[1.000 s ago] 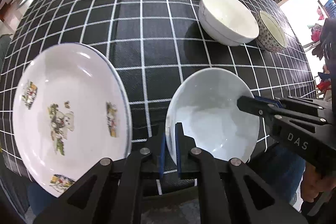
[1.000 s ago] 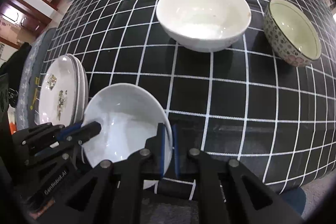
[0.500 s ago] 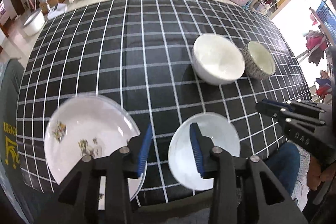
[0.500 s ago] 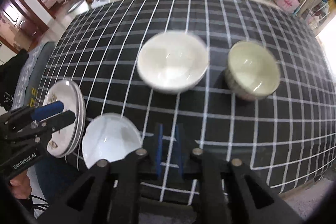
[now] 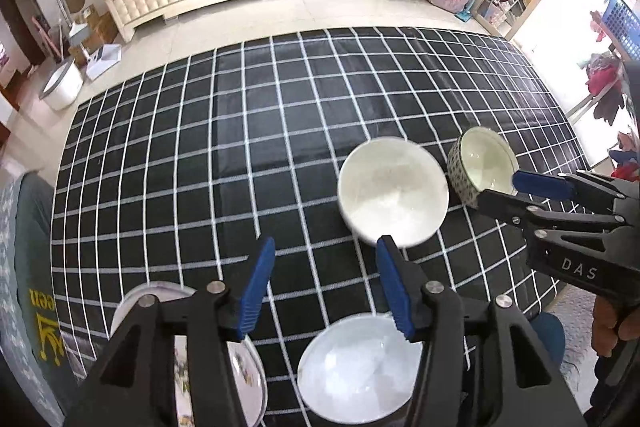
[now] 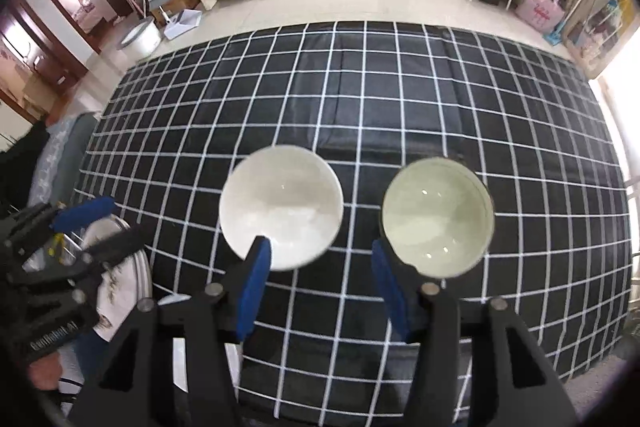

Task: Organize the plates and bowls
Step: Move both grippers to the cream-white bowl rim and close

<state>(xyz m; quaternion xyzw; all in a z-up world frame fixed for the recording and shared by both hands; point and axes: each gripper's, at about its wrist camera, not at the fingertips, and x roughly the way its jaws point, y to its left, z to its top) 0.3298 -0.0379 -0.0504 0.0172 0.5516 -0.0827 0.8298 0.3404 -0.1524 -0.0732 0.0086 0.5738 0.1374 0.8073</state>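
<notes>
Left gripper (image 5: pixel 324 281) and right gripper (image 6: pixel 318 287): jaws standing apart, gripping nothing, hovering above the checked black worktop (image 5: pixel 240 147); stacked white printed plates (image 5: pixel 240 375) and shallow white dish (image 5: pixel 360 367) sitting near edge; large white ceramic bowl (image 6: pixel 281 206) and patterned green-glazed bowl (image 6: pixel 437 215) awaiting stacking, mouths facing up, round, showing no long axis

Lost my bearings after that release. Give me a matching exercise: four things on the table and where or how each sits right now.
Things:
1. plain white bowl
2. patterned bowl
3. shallow white dish
4. decorated plates

Places:
A. near edge, under the left gripper
B. rightmost, beside the plain bowl
C. stacked at the near left corner
D. mid-table, ahead of both open grippers

Pairs: 1-D, 2-B, 3-A, 4-C
</notes>
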